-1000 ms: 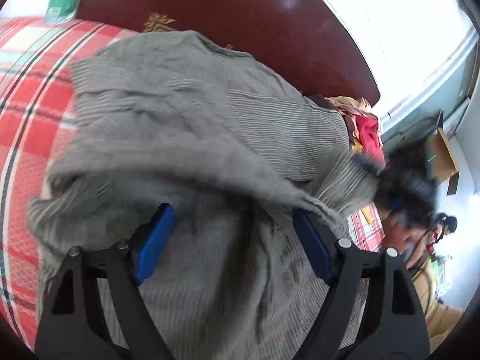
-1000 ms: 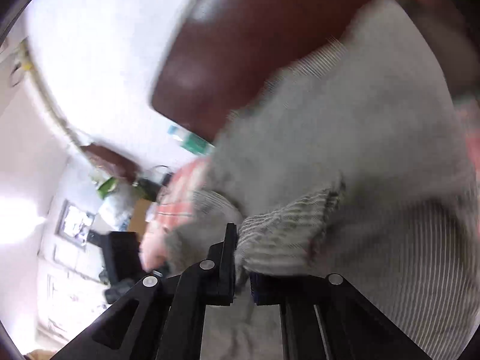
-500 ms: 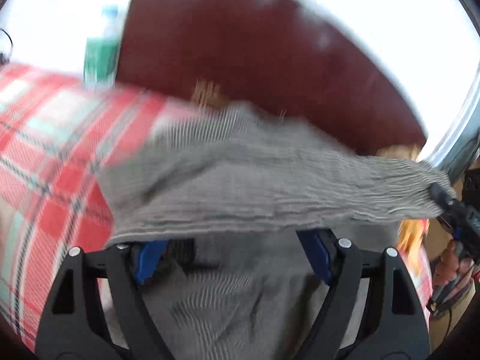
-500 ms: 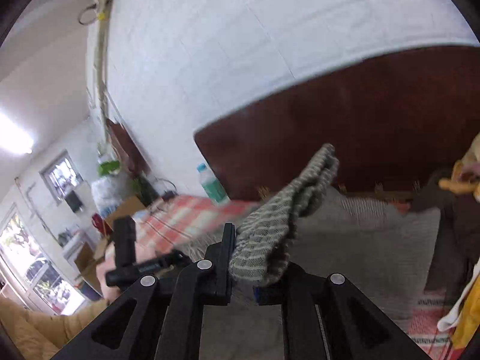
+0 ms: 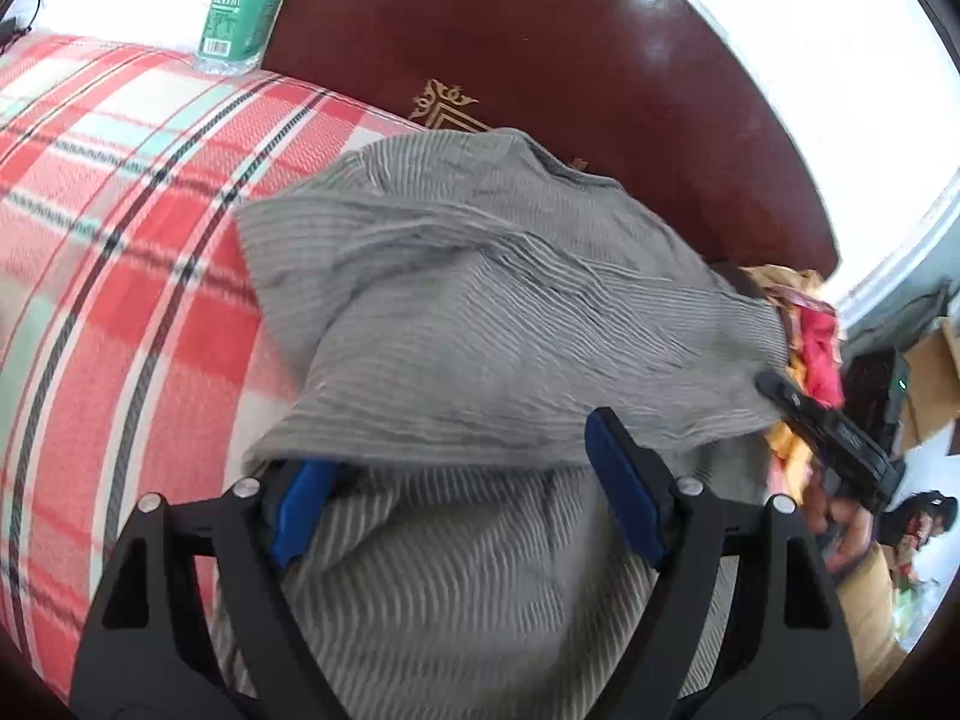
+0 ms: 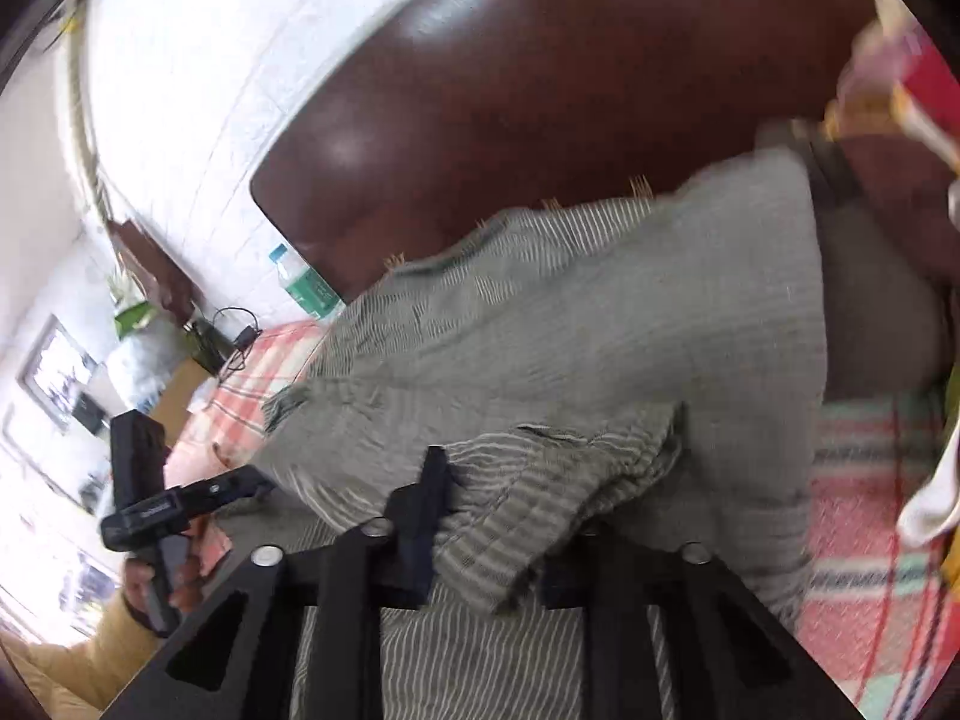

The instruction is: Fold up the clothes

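A grey striped garment (image 5: 480, 312) lies on the bed, its upper layer folded over toward me. My left gripper (image 5: 453, 450) is wide open just over the garment's near part, with the folded edge draped across the tip of its left blue pad (image 5: 300, 510); it holds nothing. My right gripper (image 6: 492, 516) has its jaws opening, and a bunched fold of the garment (image 6: 600, 348) still lies between them and over the right finger. Each gripper shows in the other's view: the right gripper (image 5: 828, 438) at the garment's right edge, the left gripper (image 6: 180, 498) at its left.
A red plaid blanket (image 5: 120, 240) covers the bed in front of a dark red headboard (image 5: 540, 60). A green-labelled bottle (image 5: 237, 18) stands at the bed's far left corner. A pile of red and yellow clothes (image 5: 810, 336) sits right of the garment, with a cardboard box (image 5: 930, 384) beyond.
The right gripper carried the fold up and over, then brought it down onto the garment, and its jaws have parted. The left gripper shifted a little and stayed open.
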Motion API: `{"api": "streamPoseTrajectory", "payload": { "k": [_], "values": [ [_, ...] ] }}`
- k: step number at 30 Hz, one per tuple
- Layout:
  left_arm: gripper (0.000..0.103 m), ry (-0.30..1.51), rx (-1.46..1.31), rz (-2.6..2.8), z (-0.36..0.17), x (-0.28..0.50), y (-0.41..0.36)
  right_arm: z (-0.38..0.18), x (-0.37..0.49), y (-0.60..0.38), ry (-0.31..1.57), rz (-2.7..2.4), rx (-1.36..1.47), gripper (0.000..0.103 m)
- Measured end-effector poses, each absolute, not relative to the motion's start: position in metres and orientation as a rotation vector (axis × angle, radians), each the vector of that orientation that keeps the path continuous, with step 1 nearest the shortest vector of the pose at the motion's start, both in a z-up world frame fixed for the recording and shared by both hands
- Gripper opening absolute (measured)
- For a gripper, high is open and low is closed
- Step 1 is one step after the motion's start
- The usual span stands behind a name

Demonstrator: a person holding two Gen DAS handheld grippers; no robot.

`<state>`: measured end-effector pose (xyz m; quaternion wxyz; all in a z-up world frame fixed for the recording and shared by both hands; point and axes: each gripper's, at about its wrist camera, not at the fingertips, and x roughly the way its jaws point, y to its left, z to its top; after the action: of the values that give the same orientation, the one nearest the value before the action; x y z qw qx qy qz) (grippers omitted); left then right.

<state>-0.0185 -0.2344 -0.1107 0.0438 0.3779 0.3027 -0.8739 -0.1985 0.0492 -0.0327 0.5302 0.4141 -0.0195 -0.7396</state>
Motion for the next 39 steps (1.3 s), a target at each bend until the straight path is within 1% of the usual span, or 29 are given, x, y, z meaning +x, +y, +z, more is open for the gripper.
{"api": "streamPoseTrajectory", "payload": {
  "k": [1, 3, 5, 7, 9, 11, 13, 16, 19, 20, 21, 23, 25, 26, 28, 29, 30, 31, 32, 35, 37, 39],
  "values": [
    [0.082, 0.908, 1.172, -2.699, -0.108, -0.012, -0.23, -0.026, -0.196, 0.046, -0.027, -1.777, 0.962, 0.02],
    [0.082, 0.817, 1.232, -2.767, -0.101, -0.001, -0.218, -0.019, -0.193, 0.04, 0.0, -1.784, 0.955, 0.02],
    [0.082, 0.747, 1.268, -2.838, -0.089, 0.008, -0.207, -0.019, -0.195, 0.036, 0.07, -1.816, 0.964, 0.02],
    [0.082, 0.71, 1.246, -2.921, -0.072, 0.013, -0.201, -0.023, -0.193, 0.033, 0.148, -1.838, 0.97, 0.02],
    [0.082, 0.672, 1.176, -2.96, -0.054, 0.009, -0.202, -0.025, -0.191, 0.034, 0.182, -1.849, 0.962, 0.02],
    [0.082, 0.653, 1.133, -2.942, -0.048, -0.003, -0.209, -0.026, -0.189, 0.037, 0.202, -1.859, 0.949, 0.02],
    [0.082, 0.671, 1.145, -2.891, -0.053, -0.024, -0.22, -0.024, -0.188, 0.036, 0.2, -1.866, 0.932, 0.02],
    [0.082, 0.691, 1.228, -2.796, -0.076, -0.053, -0.234, -0.018, -0.187, 0.035, 0.21, -1.878, 0.899, 0.019],
    [0.082, 0.576, 1.324, -2.662, -0.104, -0.073, -0.241, -0.019, -0.187, 0.032, 0.267, -1.897, 0.905, 0.02],
    [0.08, 0.531, 1.339, -2.621, -0.109, -0.077, -0.244, -0.021, -0.187, 0.032, 0.3, -1.903, 0.914, 0.02],
    [0.073, 0.524, 1.34, -2.596, -0.113, -0.078, -0.248, -0.024, -0.187, 0.031, 0.333, -1.908, 0.924, 0.021],
    [0.072, 0.582, 1.32, -2.583, -0.113, -0.073, -0.257, -0.024, -0.184, 0.035, 0.344, -1.91, 0.93, 0.025],
    [0.072, 0.629, 1.275, -2.609, -0.102, -0.061, -0.26, -0.023, -0.182, 0.041, 0.336, -1.91, 0.932, 0.032],
    [0.073, 0.636, 1.239, -2.631, -0.096, -0.053, -0.26, -0.021, -0.18, 0.045, 0.329, -1.913, 0.931, 0.034],
    [0.08, 0.683, 1.183, -2.64, -0.084, -0.035, -0.267, -0.017, -0.175, 0.058, 0.305, -1.941, 0.927, 0.047],
    [0.085, 0.711, 1.157, -2.639, -0.079, -0.025, -0.27, -0.016, -0.172, 0.066, 0.295, -1.967, 0.925, 0.054],
    [0.086, 0.745, 1.161, -2.631, -0.077, -0.018, -0.274, -0.015, -0.17, 0.074, 0.283, -1.997, 0.924, 0.072],
    [0.086, 0.778, 1.194, -2.619, -0.08, -0.014, -0.278, -0.014, -0.168, 0.084, 0.259, -2.018, 0.93, 0.077],
    [0.086, 0.788, 1.231, -2.604, -0.084, -0.014, -0.281, -0.014, -0.165, 0.093, 0.221, -2.023, 0.942, 0.077],
    [0.086, 0.74, 1.339, -2.546, -0.1, -0.024, -0.282, -0.017, -0.153, 0.116, 0.101, -1.997, 0.972, 0.077],
    [0.086, 0.781, 1.382, -2.53, -0.111, -0.039, -0.285, -0.02, -0.14, 0.124, 0.058, -1.979, 0.979, 0.078],
    [0.086, 0.78, 1.382, -2.524, -0.119, -0.054, -0.286, -0.024, -0.127, 0.131, 0.021, -1.959, 0.986, 0.078]
  ]
}}
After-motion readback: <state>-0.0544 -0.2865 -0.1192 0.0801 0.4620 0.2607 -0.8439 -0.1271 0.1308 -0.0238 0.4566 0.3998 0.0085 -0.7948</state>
